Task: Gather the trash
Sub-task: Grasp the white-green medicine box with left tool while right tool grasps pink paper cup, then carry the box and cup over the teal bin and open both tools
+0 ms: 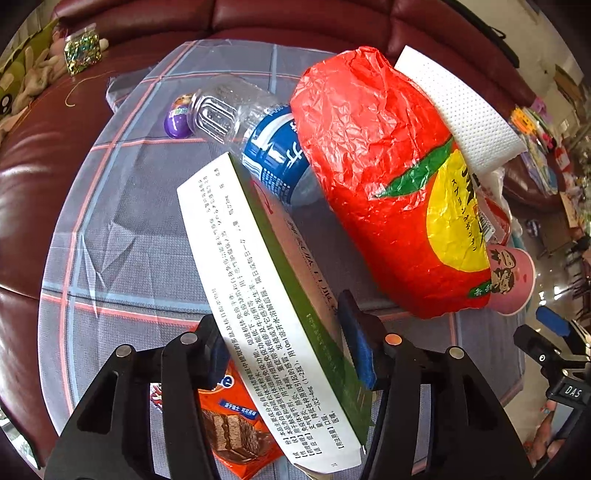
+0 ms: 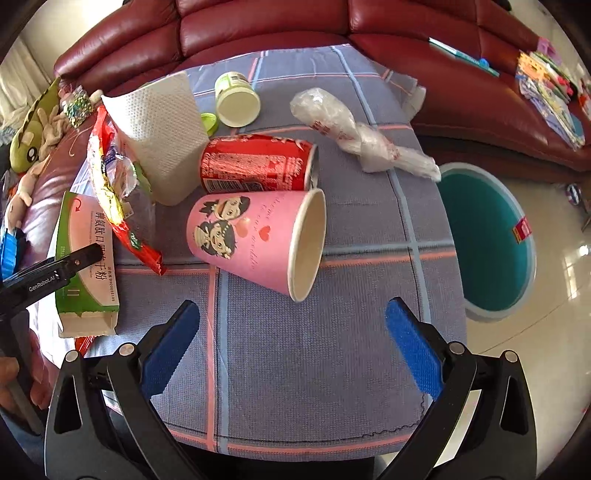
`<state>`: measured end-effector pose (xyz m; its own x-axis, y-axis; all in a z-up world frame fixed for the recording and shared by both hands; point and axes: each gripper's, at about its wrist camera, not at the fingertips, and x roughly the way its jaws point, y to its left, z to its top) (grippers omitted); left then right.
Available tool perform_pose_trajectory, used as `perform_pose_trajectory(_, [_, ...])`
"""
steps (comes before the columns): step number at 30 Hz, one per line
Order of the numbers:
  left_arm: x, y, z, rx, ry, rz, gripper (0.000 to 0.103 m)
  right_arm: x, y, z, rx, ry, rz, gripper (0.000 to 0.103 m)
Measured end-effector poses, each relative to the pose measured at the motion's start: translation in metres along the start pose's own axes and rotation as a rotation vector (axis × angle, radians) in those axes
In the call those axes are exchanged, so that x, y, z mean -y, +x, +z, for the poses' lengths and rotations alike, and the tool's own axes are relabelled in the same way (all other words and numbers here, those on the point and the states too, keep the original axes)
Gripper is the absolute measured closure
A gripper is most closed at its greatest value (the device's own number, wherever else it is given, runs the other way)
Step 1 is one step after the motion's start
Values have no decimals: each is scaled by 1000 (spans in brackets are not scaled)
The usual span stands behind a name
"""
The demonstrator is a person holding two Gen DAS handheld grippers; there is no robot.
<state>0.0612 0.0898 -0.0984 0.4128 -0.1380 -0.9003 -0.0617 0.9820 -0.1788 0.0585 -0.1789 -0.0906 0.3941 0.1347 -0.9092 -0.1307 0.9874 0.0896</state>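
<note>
My left gripper point(image 1: 288, 343) is shut on a white and green medicine box point(image 1: 258, 295), held tilted above the cloth-covered table point(image 1: 122, 229). The box also shows in the right wrist view point(image 2: 88, 273). A red snack bag point(image 1: 388, 177) and an empty plastic bottle point(image 1: 258, 129) lie just beyond it. My right gripper point(image 2: 291, 339) is open and empty, just short of a pink paper cup point(image 2: 251, 240) lying on its side. A red soda can point(image 2: 258, 162) lies behind the cup. A teal bin point(image 2: 487, 236) stands on the floor to the right of the table.
A folded paper towel point(image 2: 159, 136), a pale green tub point(image 2: 236, 98) and a crumpled clear plastic bag point(image 2: 354, 129) lie further back. An orange wafer wrapper point(image 1: 236, 432) and a purple egg toy point(image 1: 177, 118) lie near the left gripper. A dark red sofa point(image 2: 295, 26) wraps behind.
</note>
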Motion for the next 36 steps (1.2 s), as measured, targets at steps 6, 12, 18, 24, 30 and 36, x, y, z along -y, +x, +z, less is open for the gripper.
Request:
perform_pose_trajectory(6, [-5,-14,1,45,-9,-24,71,-35,5,41,-32,-291,1,6])
perform_pose_trajectory(12, [-13,-20,3,48,-4,-21,71,-62,30,56,-119,-507,-16,12])
perform_pose_trajectory(18, [-19,-4,3,3,-20,-28,69,-74,58,53,-280,-644,-45,23])
perform_pose_trajectory(24, [-24,4,1,-13,-23,-26,64,-85,74,35,-348,-685,-49,44])
perform_pose_trajectory(30, [-33,-22,3,74,-61,-16,71,-66,52,36,-288,-492,82,46])
perform_pose_trajectory(36, [-40,-65,9,191,-86,0,71,-42,17,36,-200,-334,196,46])
